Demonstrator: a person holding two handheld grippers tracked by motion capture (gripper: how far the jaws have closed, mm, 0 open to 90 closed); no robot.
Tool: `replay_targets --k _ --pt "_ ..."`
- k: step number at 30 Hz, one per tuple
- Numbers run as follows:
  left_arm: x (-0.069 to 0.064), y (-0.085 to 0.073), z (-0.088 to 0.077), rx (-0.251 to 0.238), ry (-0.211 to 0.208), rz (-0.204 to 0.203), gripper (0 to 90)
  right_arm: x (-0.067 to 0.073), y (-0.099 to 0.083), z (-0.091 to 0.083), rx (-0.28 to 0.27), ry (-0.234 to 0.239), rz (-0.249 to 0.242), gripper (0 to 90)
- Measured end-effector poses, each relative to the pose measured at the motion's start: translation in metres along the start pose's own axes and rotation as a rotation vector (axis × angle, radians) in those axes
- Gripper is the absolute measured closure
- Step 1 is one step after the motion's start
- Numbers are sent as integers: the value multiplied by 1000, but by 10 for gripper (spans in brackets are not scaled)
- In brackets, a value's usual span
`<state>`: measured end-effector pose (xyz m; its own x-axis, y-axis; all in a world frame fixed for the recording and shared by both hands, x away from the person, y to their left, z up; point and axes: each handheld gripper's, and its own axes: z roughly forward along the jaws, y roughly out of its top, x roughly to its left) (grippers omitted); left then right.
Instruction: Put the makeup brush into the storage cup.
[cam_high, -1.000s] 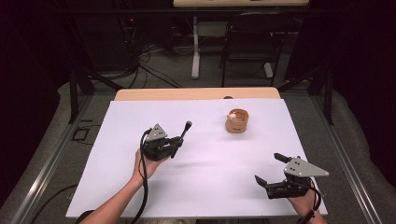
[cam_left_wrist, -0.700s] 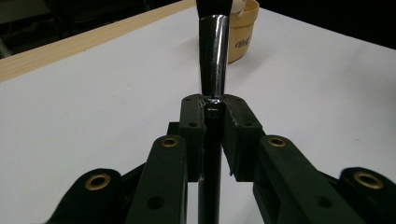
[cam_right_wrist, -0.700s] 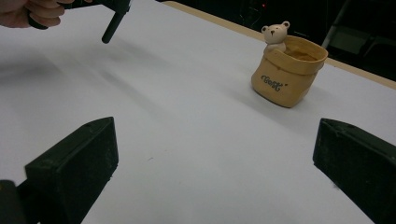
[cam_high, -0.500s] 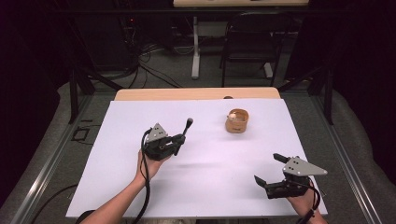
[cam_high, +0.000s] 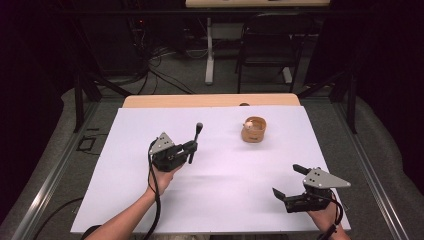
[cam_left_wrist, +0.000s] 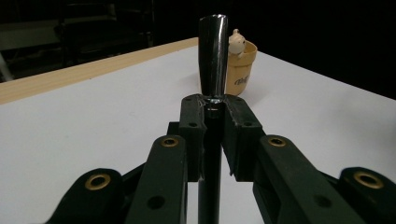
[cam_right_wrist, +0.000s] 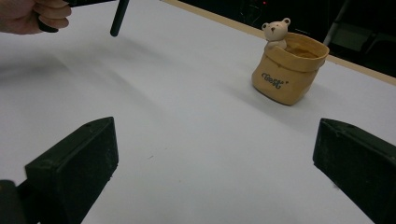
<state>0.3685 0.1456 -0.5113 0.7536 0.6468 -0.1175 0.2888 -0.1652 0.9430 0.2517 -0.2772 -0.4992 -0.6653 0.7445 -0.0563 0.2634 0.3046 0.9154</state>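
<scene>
Surface: white sheet (cam_high: 220, 200) over a wooden table (cam_high: 210, 100); dark room behind, chair (cam_high: 265, 50) at 12 o'clock.
Left gripper (cam_high: 190, 148): left of centre, held above the sheet, jaws pinched tight on a black rod.
Black rod (cam_high: 195, 142): upright in the jaws, rounded glossy head (cam_left_wrist: 213, 51) at top, lower end clear of the sheet in the right gripper view (cam_right_wrist: 119, 18).
Pot (cam_high: 254, 130): tan sack-shaped pot with a small bear figure (cam_right_wrist: 275, 31) at its rim, at 1 o'clock from the rod, well apart.
Right gripper (cam_high: 291, 181): at 4 o'clock near the sheet's front edge, jaws wide apart, nothing between them.
</scene>
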Motion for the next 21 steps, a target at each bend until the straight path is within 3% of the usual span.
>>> replay_targets --k 21 --pt "-8 4 5 -61 -13 12 787 -5 1 -2 0 20 63 0"
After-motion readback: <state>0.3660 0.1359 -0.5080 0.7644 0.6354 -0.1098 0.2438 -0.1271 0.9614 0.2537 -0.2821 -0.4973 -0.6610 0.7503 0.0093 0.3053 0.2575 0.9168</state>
